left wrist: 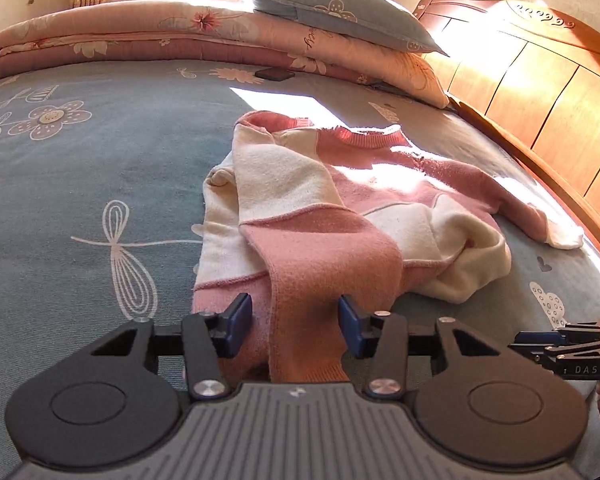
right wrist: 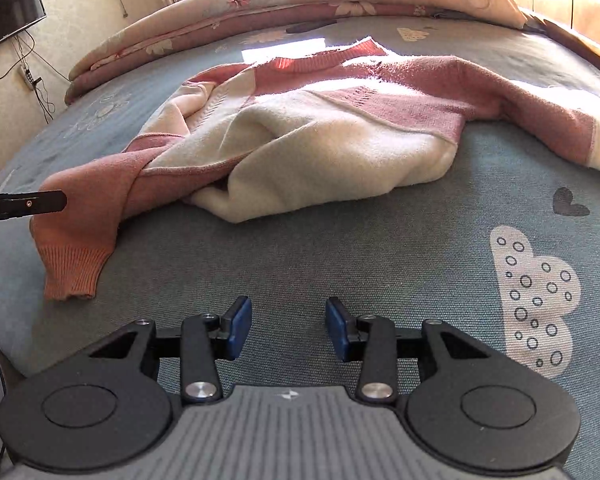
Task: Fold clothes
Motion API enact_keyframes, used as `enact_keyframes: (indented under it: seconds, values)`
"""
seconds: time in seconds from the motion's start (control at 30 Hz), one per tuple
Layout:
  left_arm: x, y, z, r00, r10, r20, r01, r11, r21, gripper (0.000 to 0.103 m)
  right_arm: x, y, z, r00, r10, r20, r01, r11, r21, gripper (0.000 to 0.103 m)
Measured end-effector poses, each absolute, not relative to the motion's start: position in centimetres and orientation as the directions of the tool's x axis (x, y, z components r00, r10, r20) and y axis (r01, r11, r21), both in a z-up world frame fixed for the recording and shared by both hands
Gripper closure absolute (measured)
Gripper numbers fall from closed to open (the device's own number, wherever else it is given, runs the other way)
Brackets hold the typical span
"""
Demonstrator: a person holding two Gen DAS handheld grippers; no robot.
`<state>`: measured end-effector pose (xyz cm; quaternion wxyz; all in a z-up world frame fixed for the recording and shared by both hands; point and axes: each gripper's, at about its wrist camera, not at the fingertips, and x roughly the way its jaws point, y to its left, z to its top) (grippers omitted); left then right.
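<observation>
Pink-and-cream knit sweater (left wrist: 340,208), crumpled and unfolded on the bed, collar toward the pillows. One sleeve stretched out flat to the headboard side; the other pink sleeve (right wrist: 84,232), ribbed cuff, trails toward the near edge.

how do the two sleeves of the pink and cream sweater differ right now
The near pink sleeve with the ribbed cuff is all pink; the far pink sleeve with the cream end turns cream at its end. The near sleeve runs between the open jaws of the left gripper; the far sleeve lies stretched out, untouched, away from the right gripper. Both belong to the pink and cream knitted sweater on the blue patterned bedsheet.
</observation>
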<state>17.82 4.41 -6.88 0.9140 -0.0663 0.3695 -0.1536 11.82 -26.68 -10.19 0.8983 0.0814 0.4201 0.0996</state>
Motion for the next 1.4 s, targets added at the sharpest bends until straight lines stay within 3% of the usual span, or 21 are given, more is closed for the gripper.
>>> enact_keyframes:
  seconds: [0.27,0.47,0.53,0.6,0.73,0.83,1.2,1.4]
  values:
    - [16.1,4.9,-5.5,0.66,-0.48,-0.577,0.319,0.875,-0.363,0.066,11.8,-26.7,-10.3,0.626,0.251,-0.738,-0.121,0.966,0.227,0.055]
    - [18.5,5.2,-7.5,0.621,-0.491,-0.611,0.286,0.868,-0.406,0.067,12.0,-26.2,-10.3,0.63,0.248,-0.736,-0.13,0.968,0.215,0.05]
    - [18.7,5.1,-7.9,0.621,-0.491,-0.611,0.281,0.867,-0.411,0.075,12.0,-26.2,-10.3,0.63,0.248,-0.736,-0.131,0.968,0.214,0.05]
    - [18.4,4.7,-7.6,0.632,-0.479,-0.609,0.295,0.875,-0.383,0.077,12.0,-26.4,-10.3,0.629,0.251,-0.736,-0.13,0.967,0.219,0.05]
    - [17.7,4.5,-6.6,0.654,-0.445,-0.612,0.319,0.895,-0.311,0.095,12.0,-26.5,-10.3,0.629,0.254,-0.735,-0.127,0.966,0.225,0.05]
    - [17.4,4.9,-5.8,0.674,-0.416,-0.61,0.316,0.909,-0.271,0.099,12.0,-26.4,-10.3,0.631,0.248,-0.735,-0.125,0.968,0.219,0.05]
    - [18.5,7.1,-2.9,0.743,-0.279,-0.608,0.26,0.958,-0.121,0.1,11.8,-26.9,-10.0,0.639,0.219,-0.738,-0.098,0.974,0.204,0.05]
    - [20.0,10.2,-1.0,0.789,-0.141,-0.597,0.165,0.986,-0.014,0.1,11.5,-27.6,-9.8,0.644,0.197,-0.739,-0.07,0.977,0.199,0.05]
